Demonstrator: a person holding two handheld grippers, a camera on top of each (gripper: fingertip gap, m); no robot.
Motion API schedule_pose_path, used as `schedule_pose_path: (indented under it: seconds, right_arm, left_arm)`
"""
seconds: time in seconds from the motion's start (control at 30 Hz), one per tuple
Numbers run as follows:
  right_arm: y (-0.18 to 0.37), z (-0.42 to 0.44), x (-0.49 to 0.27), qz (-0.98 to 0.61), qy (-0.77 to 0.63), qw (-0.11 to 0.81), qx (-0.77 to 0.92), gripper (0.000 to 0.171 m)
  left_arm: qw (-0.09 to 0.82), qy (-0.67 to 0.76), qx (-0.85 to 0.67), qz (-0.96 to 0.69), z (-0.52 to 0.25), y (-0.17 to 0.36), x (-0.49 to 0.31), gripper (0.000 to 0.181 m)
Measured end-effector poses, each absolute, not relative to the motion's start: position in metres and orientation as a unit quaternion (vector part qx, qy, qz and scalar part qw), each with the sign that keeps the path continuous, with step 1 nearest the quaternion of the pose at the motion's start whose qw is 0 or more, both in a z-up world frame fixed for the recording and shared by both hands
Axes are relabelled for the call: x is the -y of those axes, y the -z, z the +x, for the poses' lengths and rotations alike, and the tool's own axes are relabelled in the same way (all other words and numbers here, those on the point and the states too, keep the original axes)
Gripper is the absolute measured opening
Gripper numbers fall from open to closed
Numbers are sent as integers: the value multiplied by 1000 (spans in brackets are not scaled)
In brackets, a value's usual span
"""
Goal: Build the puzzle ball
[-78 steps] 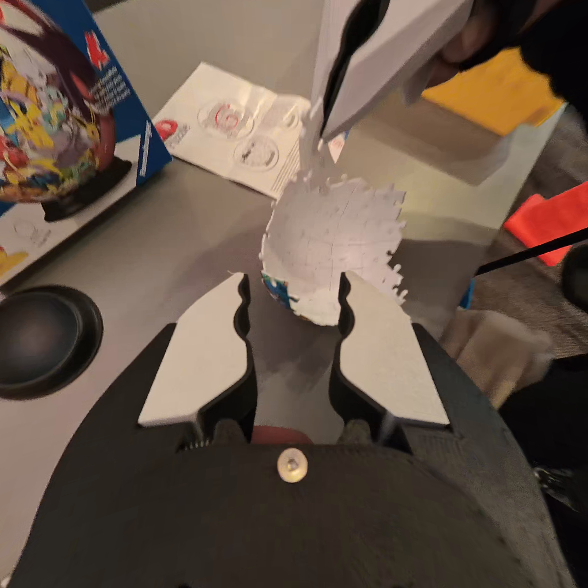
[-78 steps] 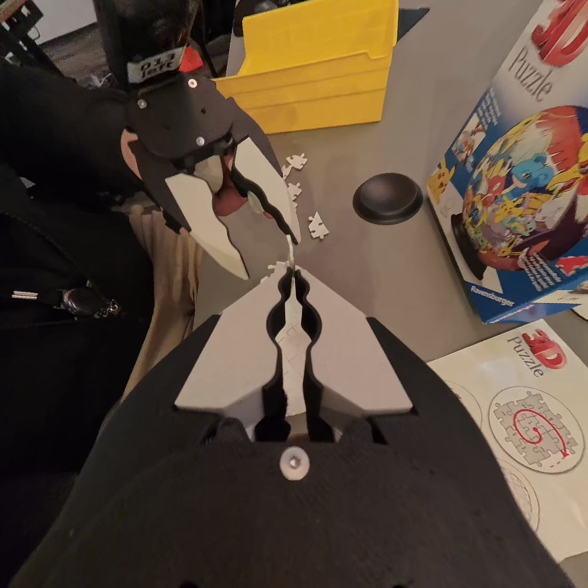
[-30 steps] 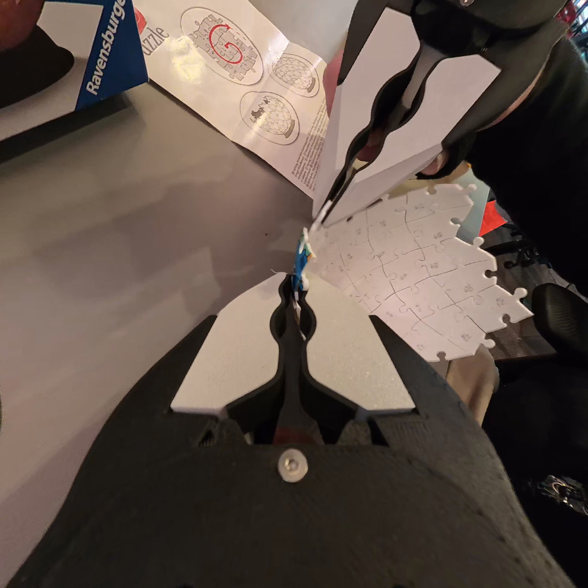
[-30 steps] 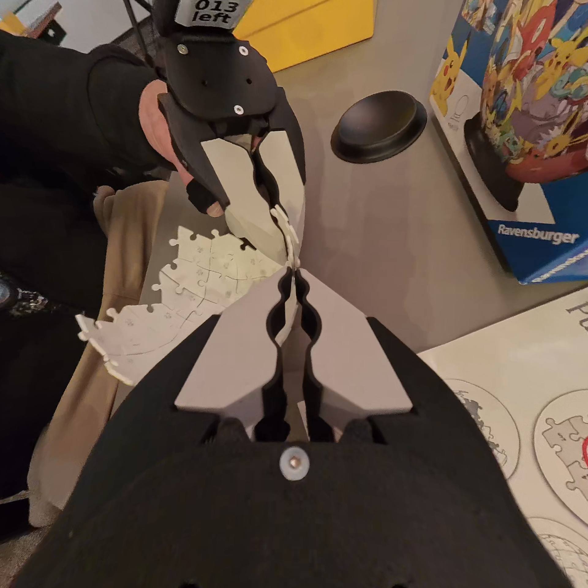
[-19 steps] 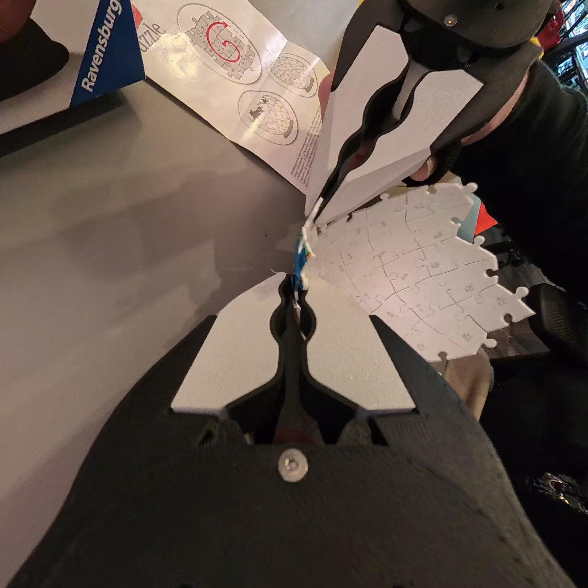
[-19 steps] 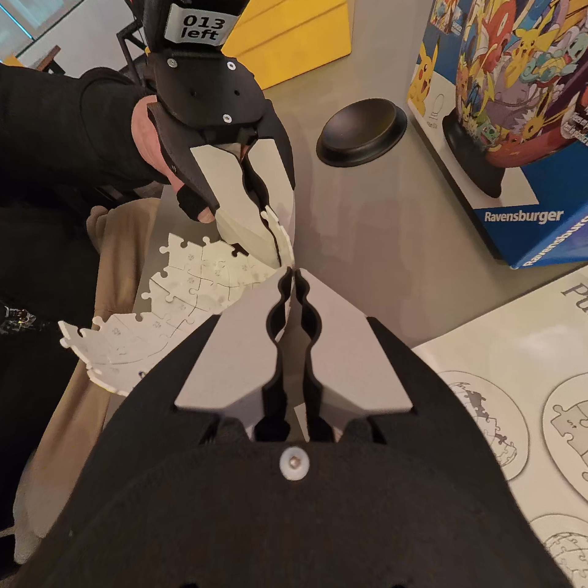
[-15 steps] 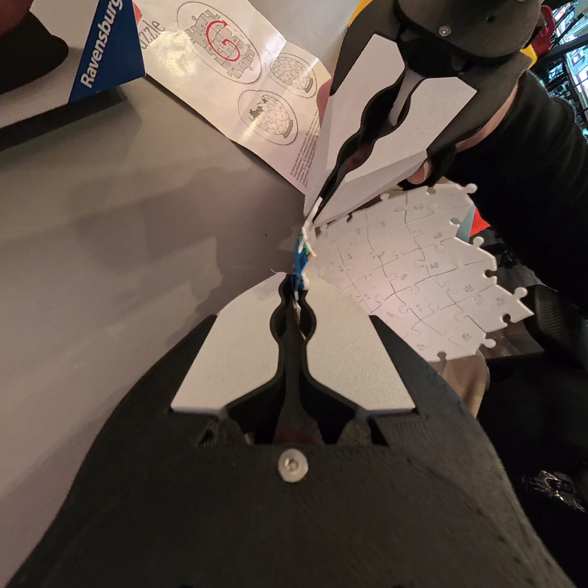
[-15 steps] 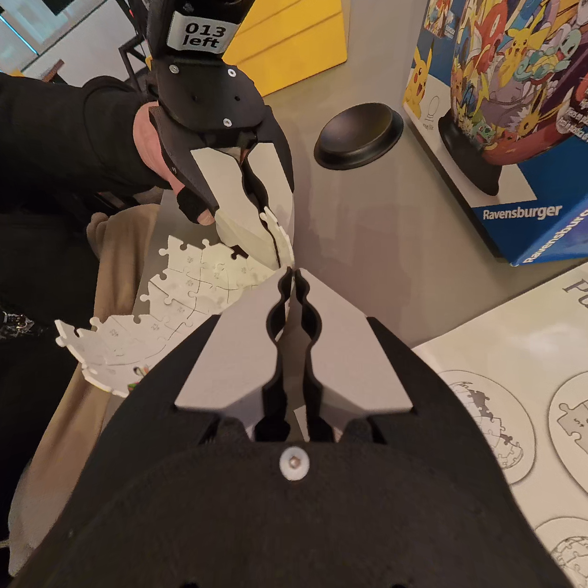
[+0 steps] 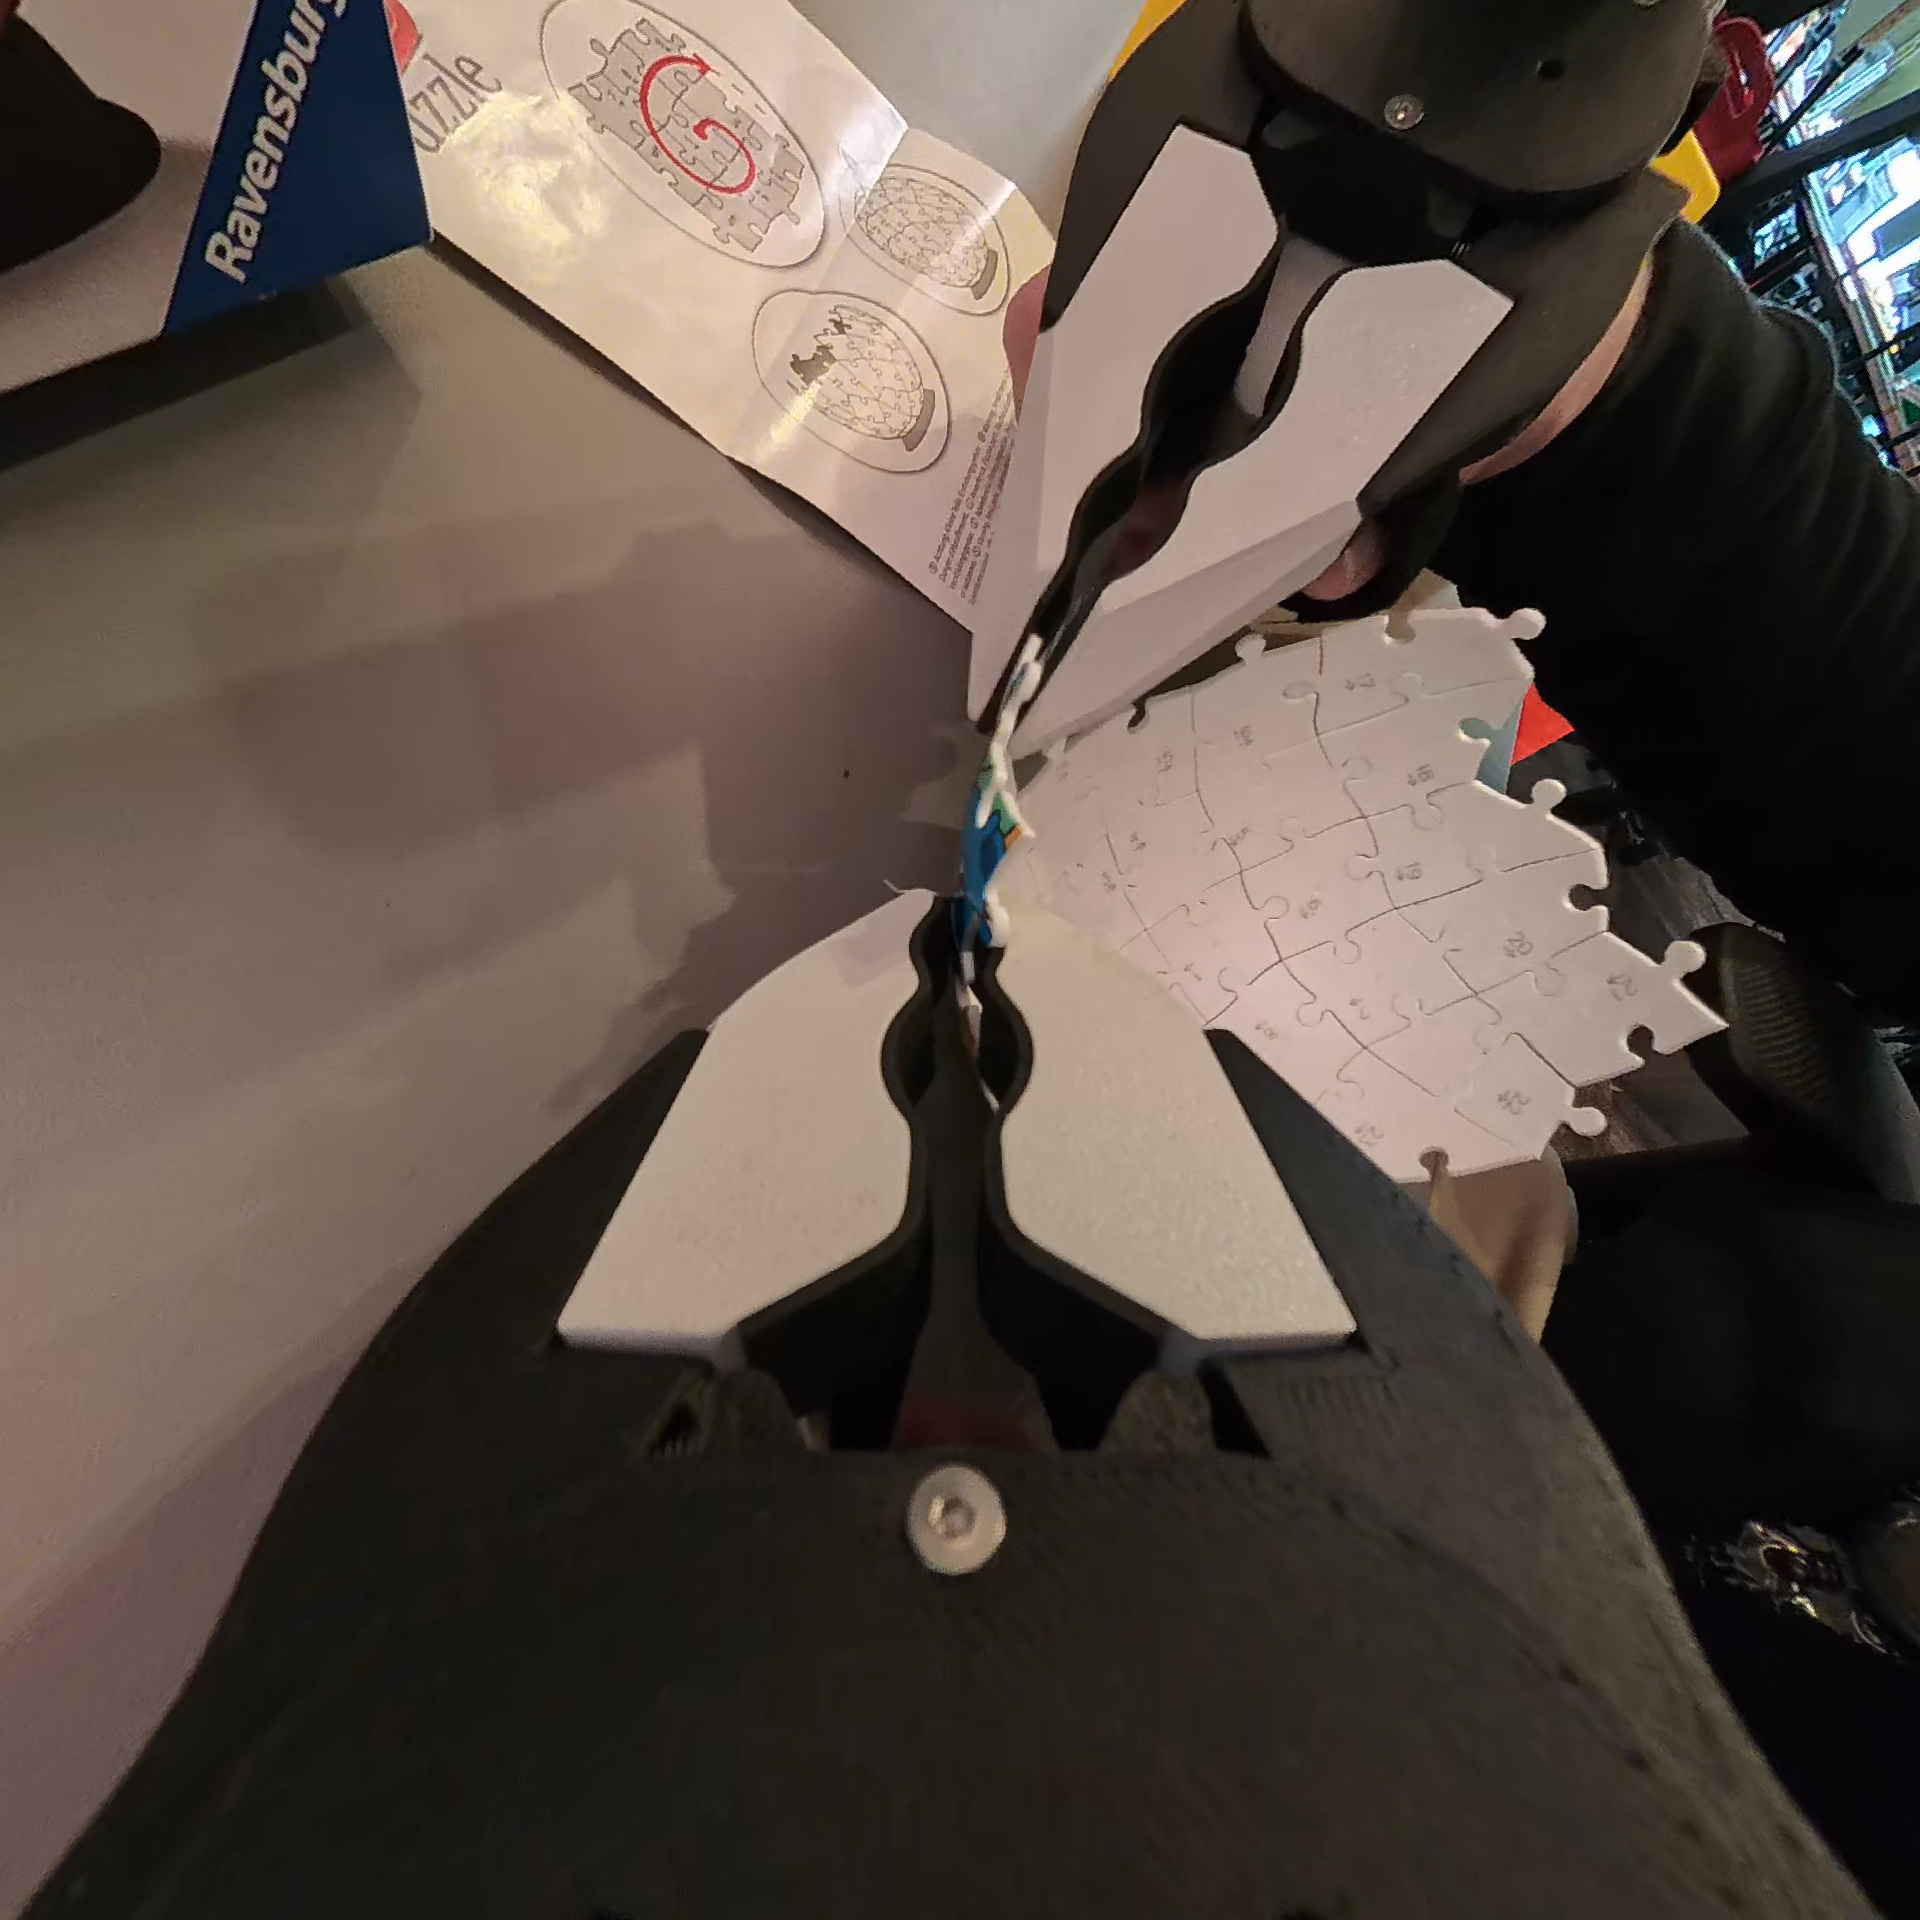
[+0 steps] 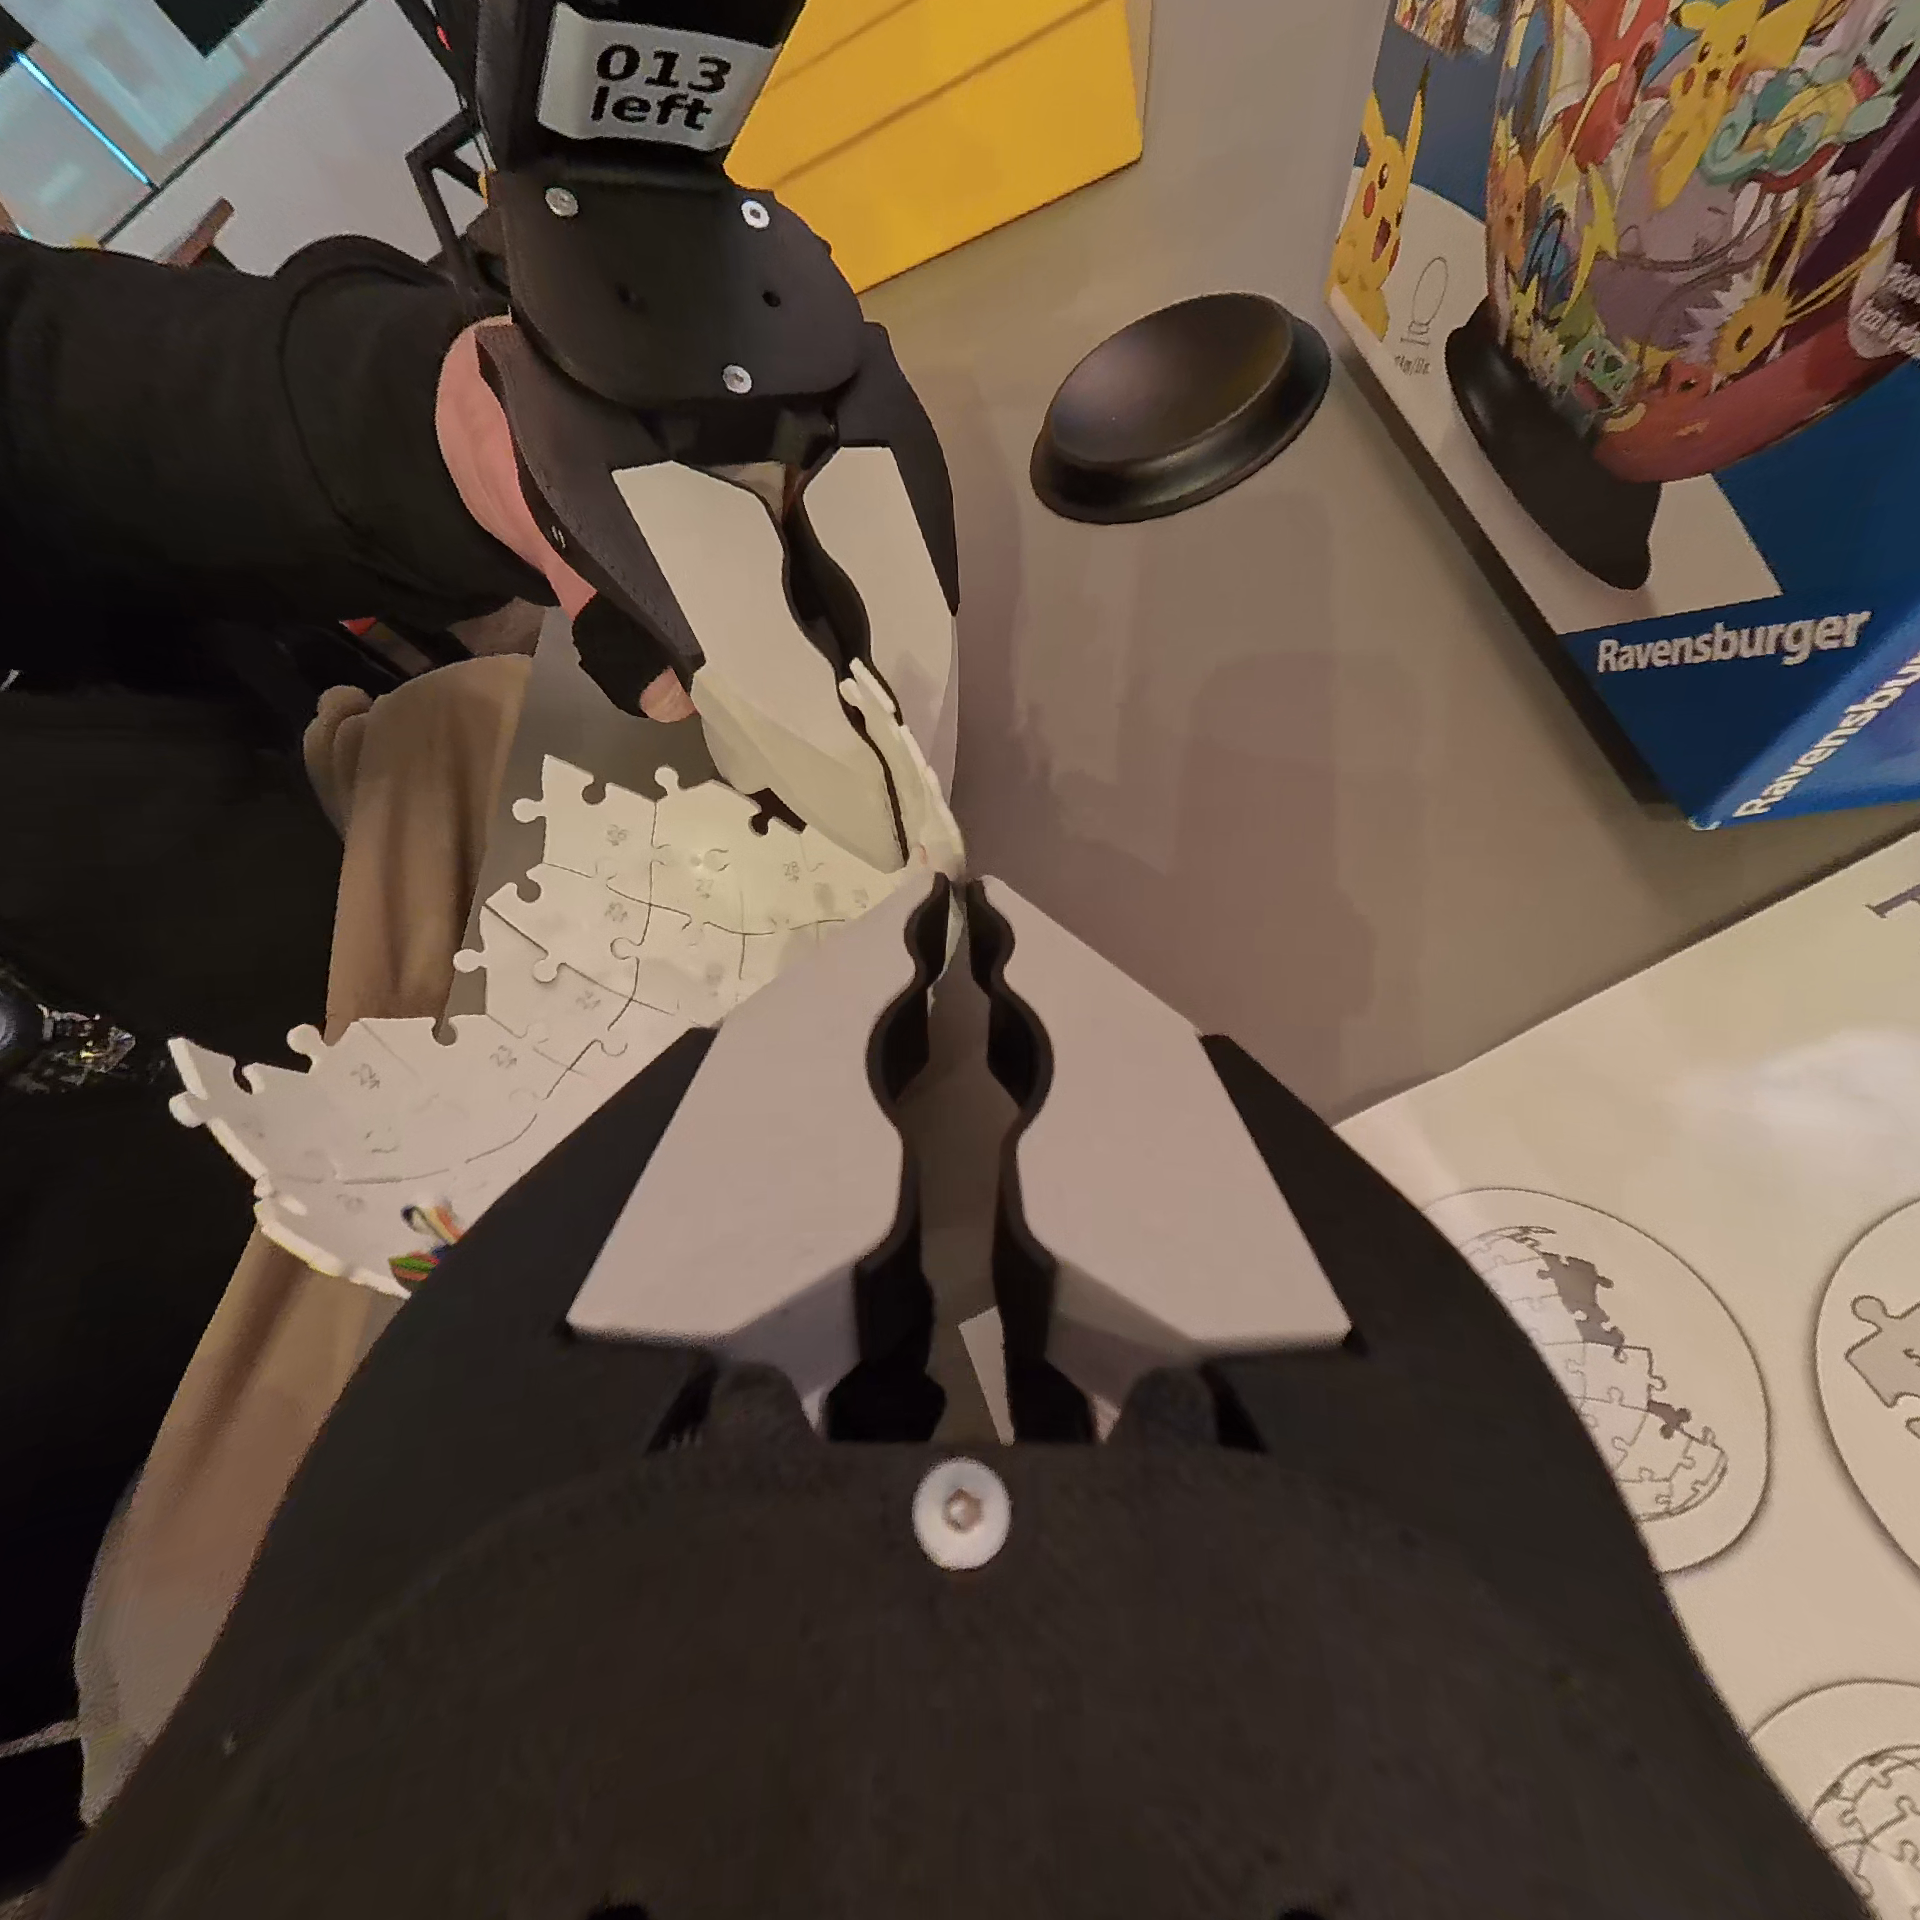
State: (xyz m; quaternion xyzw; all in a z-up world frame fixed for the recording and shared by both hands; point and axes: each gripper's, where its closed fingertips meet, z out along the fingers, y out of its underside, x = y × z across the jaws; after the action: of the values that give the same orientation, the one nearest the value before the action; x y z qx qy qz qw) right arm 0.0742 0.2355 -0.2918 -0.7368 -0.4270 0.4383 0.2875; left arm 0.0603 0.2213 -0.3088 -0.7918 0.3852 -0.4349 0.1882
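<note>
A partly built puzzle ball shell (image 9: 1299,883), white inside with a coloured outer face, hangs in the air at the table's near edge. It also shows in the right wrist view (image 10: 582,966). My left gripper (image 9: 961,914) is shut on the shell's rim. My right gripper (image 10: 956,883) is shut on the same rim just beside it. The two sets of tips nearly touch. The right gripper shows from the left wrist view (image 9: 1013,717), and the left gripper from the right wrist view (image 10: 904,821). The shell's bowl extends out past the table edge over the person's lap.
On the grey table (image 10: 1247,779) are the blue puzzle box (image 10: 1662,312), a black round stand (image 10: 1184,416), a yellow bin (image 10: 935,135) at the back, and the white instruction sheet (image 9: 727,260). The person's black sleeves and beige trousers (image 10: 416,779) are close by. Left and right tips are no more than a few centimetres apart.
The left gripper, open below the shell 2.6 s ago, has shut on its rim. The shell has tipped over sideways. Over the last second both grippers stay shut and barely move.
</note>
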Motion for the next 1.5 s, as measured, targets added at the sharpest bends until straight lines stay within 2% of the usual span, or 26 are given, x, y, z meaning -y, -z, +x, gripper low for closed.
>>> schedule_pose_path:
  seconds: [0.23,0.5,0.77,1.5]
  right_arm:
    - [293,72,-231,-734,-449,267,433,12]
    - [302,70,-228,-742,-449,226,443,15]
    - [300,67,-223,-735,-448,225,457,0]
    - [301,68,-221,-738,-487,183,431,0]
  left_arm:
    - [189,435,-389,-790,62,308,-221,2]
    - [190,435,-400,-784,64,307,-219,2]
    - [189,434,-403,-783,64,307,-219,2]
    - [203,437,-432,-762,68,308,-214,2]
